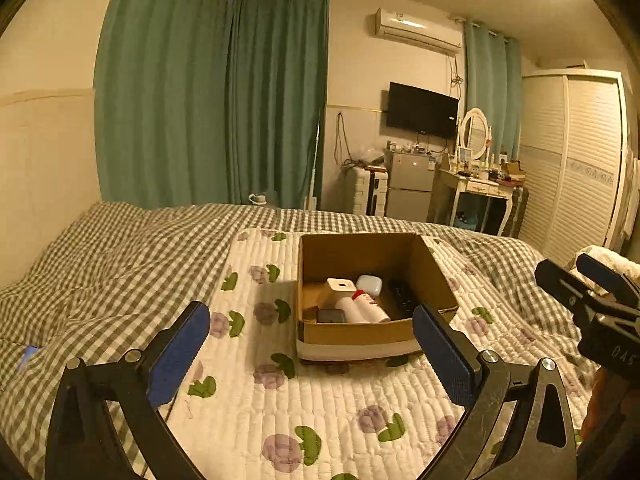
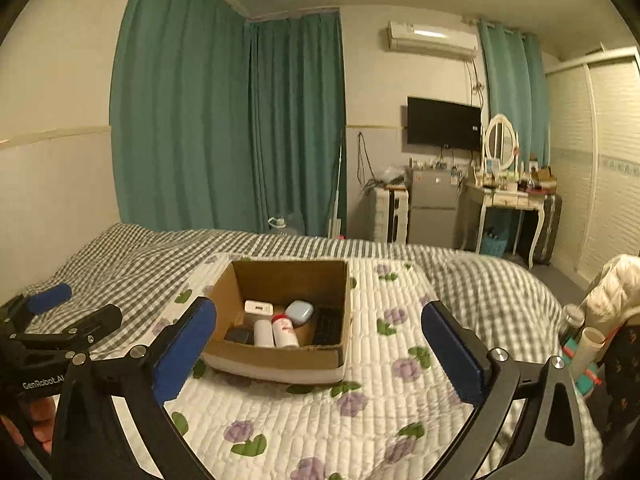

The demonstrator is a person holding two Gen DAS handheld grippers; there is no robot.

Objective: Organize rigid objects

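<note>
Both grippers [image 1: 311, 320] [image 2: 319, 320] wide, empty; cardboard box [image 2: 276, 356] on floral quilt [image 2: 360, 412]; green curtains [image 2: 224, 120].

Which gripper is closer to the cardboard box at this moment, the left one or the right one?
Neither clearly. The left gripper and the right gripper are both open, held short of the cardboard box, not touching it; the left one faces its left part, the right one its right part.

bed: checked grey-and-white cover [image 1: 120, 256], with a white quilted mat printed with purple flowers [image 1: 280, 400] laid on top
curtains: long green drapes [image 1: 208, 100] across the far wall and corner
wall: air conditioner [image 1: 418, 32] mounted high, black television [image 1: 422, 110] below it
floor: small grey fridge [image 1: 410, 184], white dressing table [image 2: 512, 200] with oval mirror [image 2: 500, 142]
right side: louvred wardrobe [image 1: 576, 160]
</note>
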